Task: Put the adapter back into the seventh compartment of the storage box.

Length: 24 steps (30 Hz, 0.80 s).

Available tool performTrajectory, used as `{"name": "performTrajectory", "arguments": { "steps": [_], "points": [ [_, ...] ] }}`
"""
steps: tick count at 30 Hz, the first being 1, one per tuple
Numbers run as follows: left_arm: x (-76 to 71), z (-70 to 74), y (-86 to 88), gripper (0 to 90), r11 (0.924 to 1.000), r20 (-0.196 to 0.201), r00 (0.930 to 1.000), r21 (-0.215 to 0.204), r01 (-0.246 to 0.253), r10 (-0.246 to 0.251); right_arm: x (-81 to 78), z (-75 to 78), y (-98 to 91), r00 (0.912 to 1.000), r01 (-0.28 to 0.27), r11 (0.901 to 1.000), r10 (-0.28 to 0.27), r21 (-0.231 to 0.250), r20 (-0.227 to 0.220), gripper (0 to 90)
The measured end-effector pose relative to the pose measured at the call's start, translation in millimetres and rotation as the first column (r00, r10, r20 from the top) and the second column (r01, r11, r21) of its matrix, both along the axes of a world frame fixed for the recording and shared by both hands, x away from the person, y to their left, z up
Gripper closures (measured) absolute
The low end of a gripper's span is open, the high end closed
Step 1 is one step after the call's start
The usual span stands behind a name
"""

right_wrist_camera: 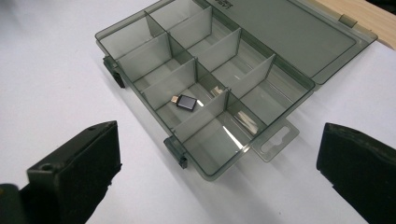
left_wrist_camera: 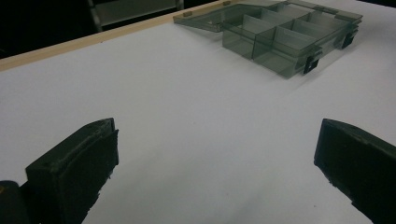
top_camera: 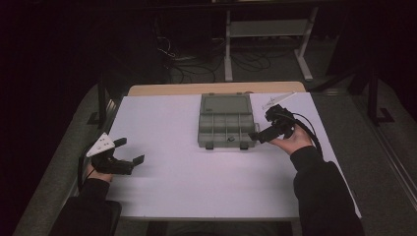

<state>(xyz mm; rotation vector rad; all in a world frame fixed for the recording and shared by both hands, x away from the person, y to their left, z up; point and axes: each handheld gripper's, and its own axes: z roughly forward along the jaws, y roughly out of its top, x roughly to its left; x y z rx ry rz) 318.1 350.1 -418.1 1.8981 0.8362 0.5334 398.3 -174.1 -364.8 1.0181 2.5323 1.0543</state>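
While both grippers (top_camera: 129, 151) (top_camera: 255, 135) gape empty, small adapter (right_wrist_camera: 187, 102) lies diagonally in organizer box (right_wrist_camera: 261, 100), plug toward latches.

White-topped desk (top_camera: 196, 177) with a pale wooden far edge (top_camera: 162, 89), dark floor beyond — a tangle of cables (top_camera: 184, 61), a white metal frame (top_camera: 268, 42) standing behind.

Glossy translucent grey plastic organiser box (right_wrist_camera: 233, 79) on a matt white tabletop (top_camera: 162, 177) edged with wood.
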Motion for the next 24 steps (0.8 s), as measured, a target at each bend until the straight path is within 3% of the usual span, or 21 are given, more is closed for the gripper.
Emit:
{"name": "performTrajectory", "arguments": {
  "steps": [24],
  "points": [
    [0.2, -0.1, -0.6, 0.0, 1.0000, 0.000, 1.0000, 0.001, -0.002, 0.002, -30.9, -9.0, -20.1, 0.9995, 0.021, 0.9991, -0.022, 0.037, 0.023, 0.0]
  ]
}}
